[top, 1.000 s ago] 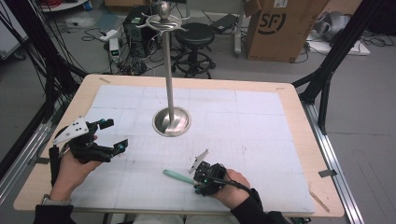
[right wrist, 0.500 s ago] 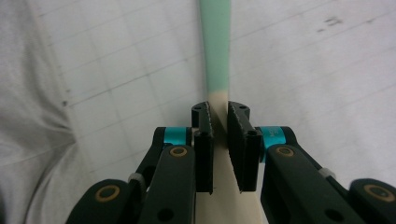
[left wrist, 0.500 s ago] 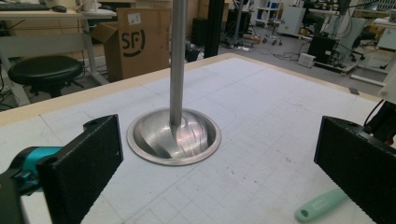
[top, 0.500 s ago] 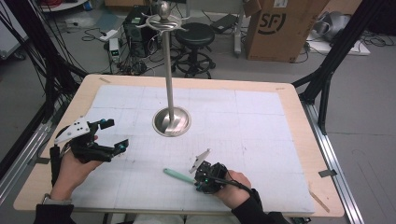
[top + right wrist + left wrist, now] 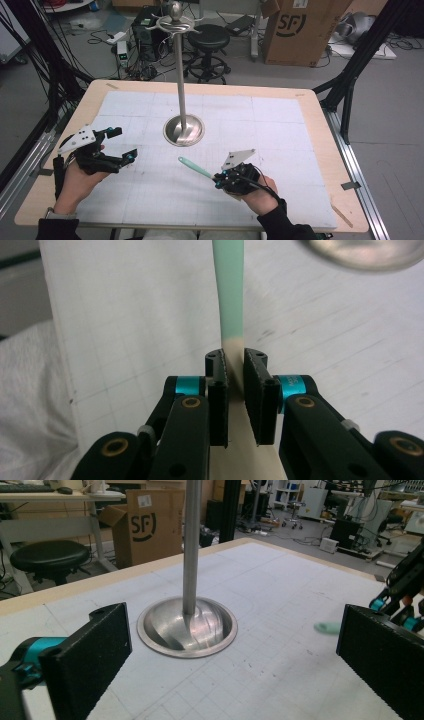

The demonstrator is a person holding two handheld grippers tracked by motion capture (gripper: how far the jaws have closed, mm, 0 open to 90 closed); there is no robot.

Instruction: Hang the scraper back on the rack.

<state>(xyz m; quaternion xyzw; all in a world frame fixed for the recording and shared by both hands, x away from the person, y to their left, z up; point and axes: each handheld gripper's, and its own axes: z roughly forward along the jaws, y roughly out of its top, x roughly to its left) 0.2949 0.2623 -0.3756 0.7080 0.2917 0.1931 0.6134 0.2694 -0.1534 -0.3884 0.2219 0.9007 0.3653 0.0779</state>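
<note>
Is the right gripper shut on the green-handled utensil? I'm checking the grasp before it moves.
Shut on it: the right gripper has both jaws pressed against the green-handled utensil, gripping its beige part.

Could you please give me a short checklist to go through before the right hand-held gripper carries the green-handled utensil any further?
1. Grip: the right hand-held gripper has its jaws closed on the utensil, at the pale part just below the green handle: ok.
2. Utensil off the mat: its green end points toward the stand, but contact underneath is unclear: cannot tell.
3. Metal stand upright on its round base, apart from the utensil: ok.
4. Hooks at the stand's top free of other items: ok.
5. Left hand-held gripper open, holding nothing, away from the stand: ok.
6. Utensil's working end, hidden behind the jaws: cannot tell.
</note>
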